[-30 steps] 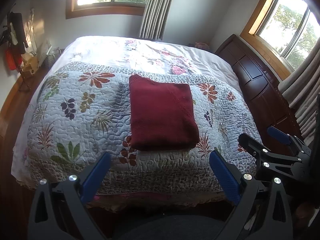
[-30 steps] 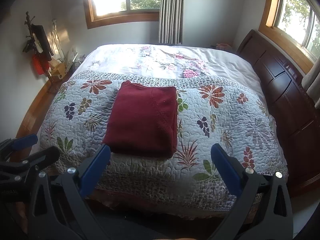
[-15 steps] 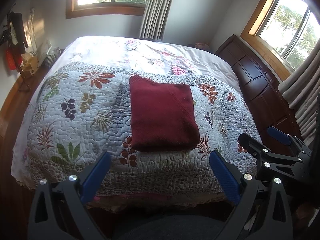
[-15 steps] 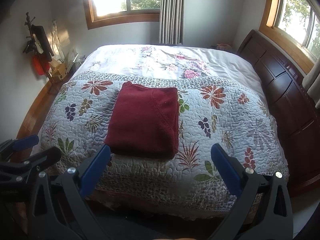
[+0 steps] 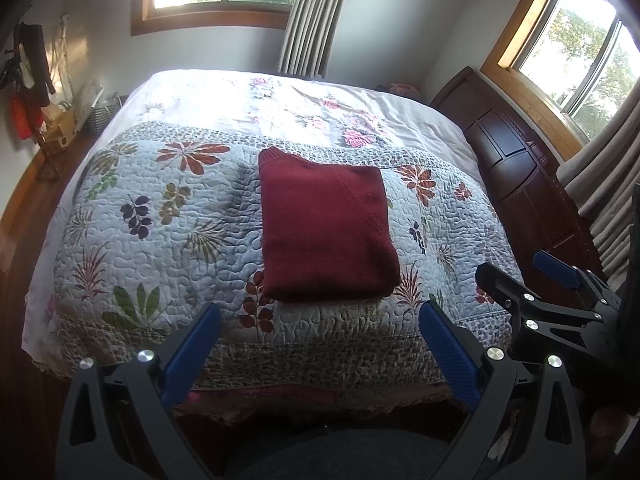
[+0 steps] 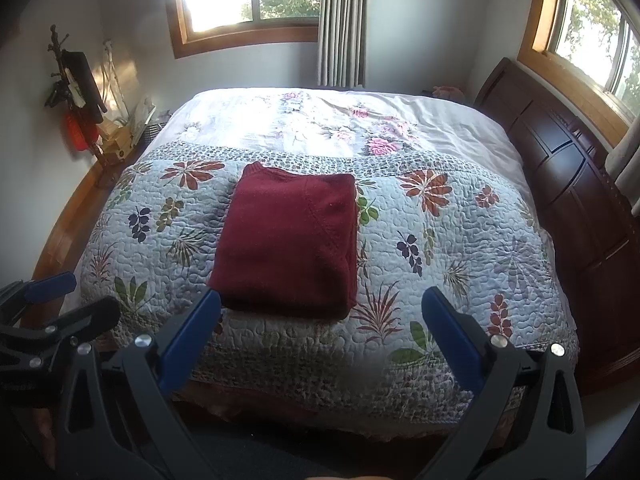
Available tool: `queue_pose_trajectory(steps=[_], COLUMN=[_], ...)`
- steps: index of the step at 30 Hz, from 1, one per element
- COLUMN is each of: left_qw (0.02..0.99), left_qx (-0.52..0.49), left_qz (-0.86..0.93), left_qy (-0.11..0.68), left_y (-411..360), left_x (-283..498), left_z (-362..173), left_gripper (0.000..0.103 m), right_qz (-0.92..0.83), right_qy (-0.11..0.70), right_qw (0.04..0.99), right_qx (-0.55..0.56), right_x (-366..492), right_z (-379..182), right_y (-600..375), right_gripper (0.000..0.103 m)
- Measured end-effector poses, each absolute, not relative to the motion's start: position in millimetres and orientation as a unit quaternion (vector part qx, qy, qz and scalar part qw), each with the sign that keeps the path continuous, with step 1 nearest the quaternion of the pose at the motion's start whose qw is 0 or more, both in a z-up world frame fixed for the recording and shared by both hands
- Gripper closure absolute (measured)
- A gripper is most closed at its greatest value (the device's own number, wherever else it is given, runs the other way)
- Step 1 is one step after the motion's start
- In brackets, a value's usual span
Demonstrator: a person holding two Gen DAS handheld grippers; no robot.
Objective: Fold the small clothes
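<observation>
the dark red garment (image 5: pixel 326 232) lies folded in a neat rectangle on the quilt (image 5: pixel 160 240), mid-bed. the left gripper (image 5: pixel 316 340) and right gripper (image 6: pixel 320 332) hang back past the bed's near edge — fingers spread wide, holding nothing. a careless grab at one corner could drag layers apart and undo the fold.

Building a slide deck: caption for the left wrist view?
Both open grippers, left and right, hover before a folded maroon sweater on a quilted bed.
</observation>
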State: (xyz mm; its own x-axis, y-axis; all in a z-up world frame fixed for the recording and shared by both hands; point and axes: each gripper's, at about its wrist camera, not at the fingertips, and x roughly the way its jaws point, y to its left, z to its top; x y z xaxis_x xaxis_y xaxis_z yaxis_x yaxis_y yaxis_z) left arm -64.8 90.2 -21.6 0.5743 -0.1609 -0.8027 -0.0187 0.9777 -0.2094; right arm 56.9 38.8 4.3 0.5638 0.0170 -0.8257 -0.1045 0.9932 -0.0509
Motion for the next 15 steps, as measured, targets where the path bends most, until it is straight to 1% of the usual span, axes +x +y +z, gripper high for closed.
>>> queue_pose_trajectory(steps=[15], left_qw=[0.88], left_qx=[-0.096], left_qz=[-0.042], left_qy=[0.462], left_y=[90.0], left_x=[-60.8], left_z=[-24.0], left_gripper=[0.004], right_qz=[0.033], right_qy=[0.465], right_qw=[0.883], right_qx=[-0.047], right_x=[58.9], right_z=[3.4], right_y=[37.1], right_gripper=[0.003])
